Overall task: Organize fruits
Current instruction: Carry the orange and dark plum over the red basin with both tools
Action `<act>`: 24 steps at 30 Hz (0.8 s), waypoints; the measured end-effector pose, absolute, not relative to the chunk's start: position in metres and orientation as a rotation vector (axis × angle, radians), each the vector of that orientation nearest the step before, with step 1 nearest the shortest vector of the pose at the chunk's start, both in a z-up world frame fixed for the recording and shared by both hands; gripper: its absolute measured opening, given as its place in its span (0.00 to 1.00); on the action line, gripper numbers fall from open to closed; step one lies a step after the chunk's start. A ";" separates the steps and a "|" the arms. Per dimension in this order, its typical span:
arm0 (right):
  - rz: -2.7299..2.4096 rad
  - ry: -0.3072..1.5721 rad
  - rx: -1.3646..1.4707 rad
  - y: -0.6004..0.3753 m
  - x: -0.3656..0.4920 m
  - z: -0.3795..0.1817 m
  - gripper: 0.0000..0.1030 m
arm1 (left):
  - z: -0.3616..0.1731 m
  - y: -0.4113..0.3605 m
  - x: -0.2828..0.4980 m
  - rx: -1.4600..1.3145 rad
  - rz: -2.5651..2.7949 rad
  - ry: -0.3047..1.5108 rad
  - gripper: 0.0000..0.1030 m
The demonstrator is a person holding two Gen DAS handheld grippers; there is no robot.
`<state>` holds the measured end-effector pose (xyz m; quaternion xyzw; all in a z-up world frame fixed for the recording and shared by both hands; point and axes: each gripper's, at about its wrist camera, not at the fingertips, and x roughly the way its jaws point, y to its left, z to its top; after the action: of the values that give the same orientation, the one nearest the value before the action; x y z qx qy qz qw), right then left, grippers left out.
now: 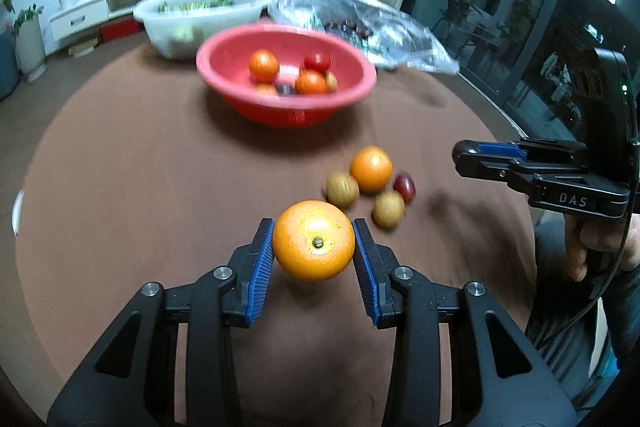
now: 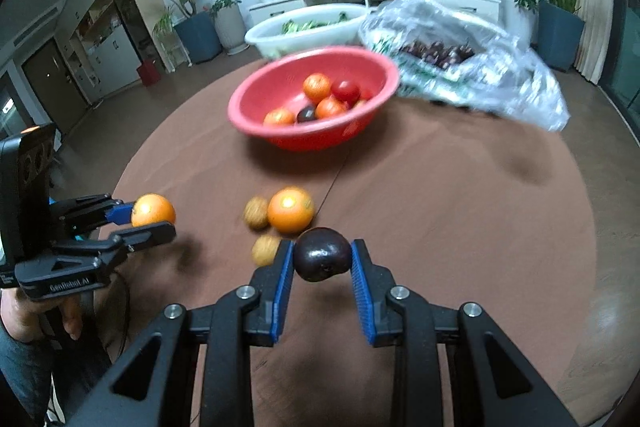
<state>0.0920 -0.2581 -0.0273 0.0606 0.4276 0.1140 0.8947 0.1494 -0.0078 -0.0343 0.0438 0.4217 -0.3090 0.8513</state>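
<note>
Round brown counter, red bowl, white basin, plastic bag, loose orange, two tan fruits, small red fruit

counter: matt brown cloth
red bowl: smooth, glossy plastic
bag: clear, crinkled plastic
held orange: glossy, dimpled peel
gripper pads: blue, ribbed

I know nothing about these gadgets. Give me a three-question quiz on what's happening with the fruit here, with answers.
1. What fruit does the left tool hold?
2. True or false: the right tool is empty.
3. Where do sorted fruits already lie: A) white basin B) red bowl C) plastic bag?

Key:
1. An orange, clamped between the blue pads.
2. False: it grips a dark plum.
3. B. Several oranges and red fruits are in it; four more fruits remain on the brown table.
</note>
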 end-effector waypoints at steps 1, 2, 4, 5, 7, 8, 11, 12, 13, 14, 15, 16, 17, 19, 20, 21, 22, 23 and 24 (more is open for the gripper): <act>0.231 0.876 0.128 -0.262 0.096 -0.021 0.30 | -0.029 -0.009 0.154 0.098 -0.649 0.878 0.35; 0.226 0.868 0.130 -0.264 0.098 -0.017 0.30 | -0.023 -0.011 0.160 0.107 -0.647 0.866 0.35; 0.218 0.846 0.129 -0.269 0.107 -0.004 0.30 | -0.012 -0.014 0.174 0.124 -0.639 0.848 0.35; 0.216 0.834 0.125 -0.270 0.111 0.003 0.30 | -0.007 -0.016 0.185 0.132 -0.631 0.840 0.35; 0.214 0.806 0.115 -0.271 0.119 0.015 0.30 | 0.001 -0.018 0.199 0.132 -0.628 0.833 0.35; 0.215 0.796 0.110 -0.270 0.124 0.021 0.30 | 0.005 -0.022 0.210 0.137 -0.625 0.830 0.35; 0.228 0.775 0.101 -0.264 0.144 0.034 0.30 | 0.010 -0.032 0.235 0.167 -0.616 0.833 0.35; 0.231 0.772 0.095 -0.262 0.151 0.036 0.30 | 0.010 -0.037 0.245 0.176 -0.614 0.841 0.35; 0.237 0.770 0.082 -0.257 0.159 0.038 0.30 | 0.009 -0.042 0.254 0.183 -0.610 0.846 0.35; 0.243 0.769 0.072 -0.254 0.167 0.039 0.30 | 0.007 -0.045 0.262 0.193 -0.604 0.850 0.35; 0.250 0.772 0.061 -0.248 0.174 0.037 0.30 | 0.005 -0.048 0.272 0.201 -0.599 0.856 0.35; 0.254 0.777 0.054 -0.245 0.179 0.036 0.30 | 0.002 -0.051 0.280 0.208 -0.595 0.862 0.35; 0.259 0.787 0.046 -0.241 0.186 0.033 0.30 | -0.002 -0.055 0.288 0.216 -0.588 0.872 0.35; 0.263 0.808 0.036 -0.236 0.198 0.025 0.30 | -0.012 -0.061 0.302 0.228 -0.582 0.891 0.35; 0.263 0.820 0.029 -0.234 0.203 0.019 0.30 | -0.019 -0.066 0.309 0.234 -0.580 0.899 0.35; 0.261 0.830 0.025 -0.232 0.208 0.015 0.30 | -0.022 -0.068 0.313 0.239 -0.578 0.903 0.35; 0.260 0.843 0.022 -0.231 0.213 0.009 0.30 | -0.027 -0.071 0.318 0.243 -0.580 0.906 0.35; 0.260 0.851 0.021 -0.230 0.216 0.005 0.30 | -0.031 -0.073 0.321 0.245 -0.582 0.909 0.35; 0.259 0.859 0.018 -0.229 0.219 0.000 0.30 | -0.035 -0.076 0.325 0.245 -0.586 0.912 0.35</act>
<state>0.2188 -0.2293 0.0001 0.0089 0.4153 0.1254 0.9009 0.3246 -0.0757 -0.0348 0.1164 0.4329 -0.2780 0.8496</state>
